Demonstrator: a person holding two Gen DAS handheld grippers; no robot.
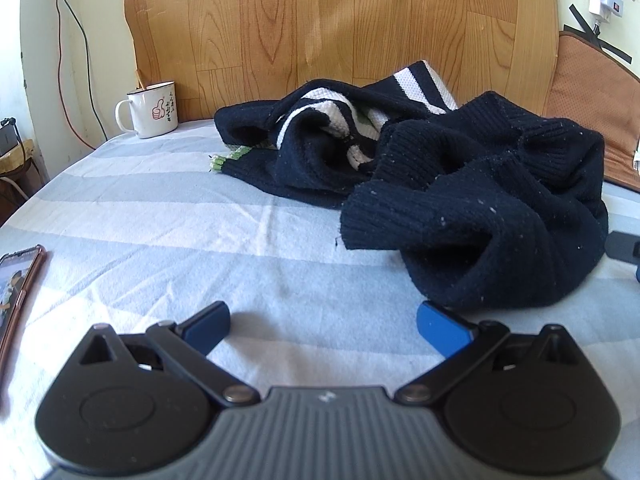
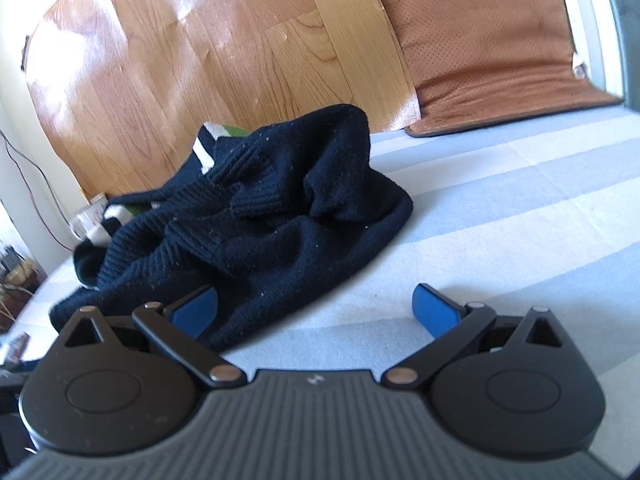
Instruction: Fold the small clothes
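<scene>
A crumpled dark navy knit sweater (image 1: 460,200) with white and green stripes lies in a heap on the blue-and-white striped bed sheet (image 1: 200,240). My left gripper (image 1: 322,326) is open and empty, just in front of the heap's near edge, its right pad close to the cloth. In the right wrist view the sweater (image 2: 260,220) lies ahead and to the left. My right gripper (image 2: 316,308) is open and empty, with its left pad at the sweater's near edge.
A white enamel mug (image 1: 150,110) stands at the back left near a wood-grain board (image 1: 340,20). A phone (image 1: 16,292) lies at the left edge. A brown cushion (image 2: 488,52) leans at the back right. Cables hang on the left wall.
</scene>
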